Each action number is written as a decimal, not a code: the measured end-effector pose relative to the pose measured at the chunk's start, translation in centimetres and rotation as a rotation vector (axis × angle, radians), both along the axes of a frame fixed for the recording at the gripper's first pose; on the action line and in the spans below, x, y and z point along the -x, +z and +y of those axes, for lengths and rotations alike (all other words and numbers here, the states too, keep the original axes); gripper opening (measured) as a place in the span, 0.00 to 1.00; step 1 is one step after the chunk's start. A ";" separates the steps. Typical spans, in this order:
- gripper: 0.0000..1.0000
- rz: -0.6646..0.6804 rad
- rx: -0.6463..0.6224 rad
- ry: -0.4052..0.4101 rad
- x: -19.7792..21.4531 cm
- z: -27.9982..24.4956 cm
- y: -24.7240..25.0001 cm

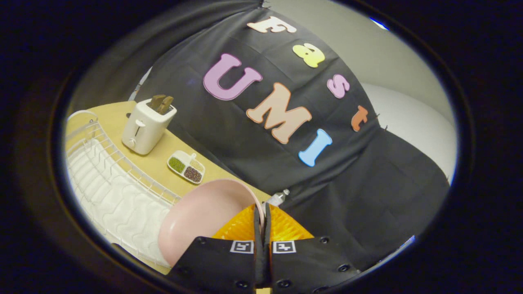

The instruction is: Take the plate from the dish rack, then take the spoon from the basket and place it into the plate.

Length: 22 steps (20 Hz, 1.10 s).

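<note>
Pink plate (200, 216), its rim pinched by the closed gripper (262, 222), hangs at ten o'clock of the fingers and could slip if tilted further.

Your one camera rides on the gripper (261, 222), looking forward along its fingers, rolled hard. It sits close over the plate (200, 218); the toaster (146, 127) lies farther off at ten o'clock.
</note>
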State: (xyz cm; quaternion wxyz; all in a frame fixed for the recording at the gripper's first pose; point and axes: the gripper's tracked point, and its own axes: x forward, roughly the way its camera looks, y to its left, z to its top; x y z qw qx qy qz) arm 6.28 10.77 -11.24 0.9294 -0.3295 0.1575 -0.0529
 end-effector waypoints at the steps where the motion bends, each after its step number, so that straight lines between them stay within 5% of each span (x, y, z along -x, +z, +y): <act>1: 0.03 0.008 -0.039 -0.017 0.6 -1.1 -0.1; 11: 0.03 0.022 -0.364 -0.117 6.5 -10.1 0.9; 22: 0.03 0.140 -0.624 -0.188 10.3 -18.3 -6.7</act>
